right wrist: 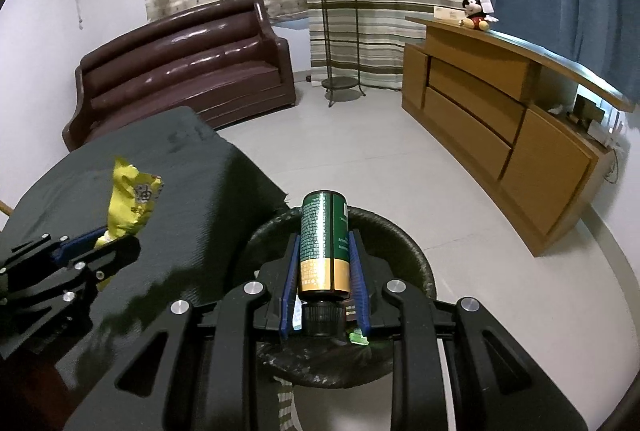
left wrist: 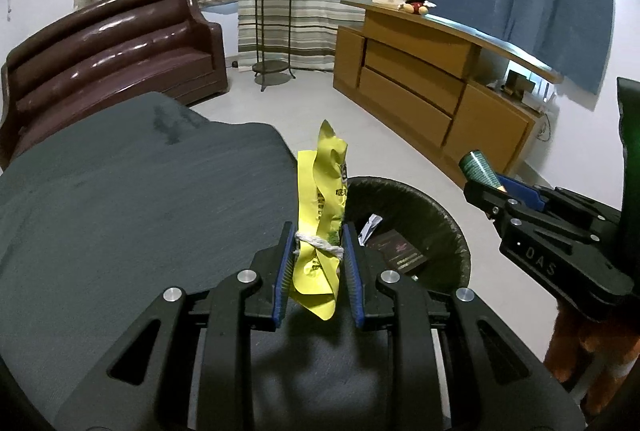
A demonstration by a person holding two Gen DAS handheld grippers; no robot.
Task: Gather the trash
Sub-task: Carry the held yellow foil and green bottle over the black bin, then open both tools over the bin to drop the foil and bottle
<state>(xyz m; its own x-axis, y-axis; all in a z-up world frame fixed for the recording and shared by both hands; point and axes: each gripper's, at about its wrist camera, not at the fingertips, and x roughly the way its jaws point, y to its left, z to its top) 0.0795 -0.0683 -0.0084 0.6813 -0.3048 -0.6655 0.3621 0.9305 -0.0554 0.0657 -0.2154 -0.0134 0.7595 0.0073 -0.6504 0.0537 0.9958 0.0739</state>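
Over the bin (right wrist: 416, 263), the right gripper (right wrist: 325, 267) pinches a green bottle (right wrist: 324, 231), cap toward the camera; the left gripper (left wrist: 318, 263), at the bin's edge above the dark table (left wrist: 120, 191), pinches a yellow wrapper (left wrist: 322, 199). Some trash already lies inside; both pieces await dropping. Nothing blocks the way; sofa (left wrist: 112, 51) and cabinet (left wrist: 432, 99) stand well apart.

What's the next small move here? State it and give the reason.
Probably open the right gripper to drop the green bottle. It is clamped, cap toward the camera, directly above the black-lined trash bin. The left gripper, shut on the yellow wrapper, sits at the bin's near rim, not yet clearly over the opening.
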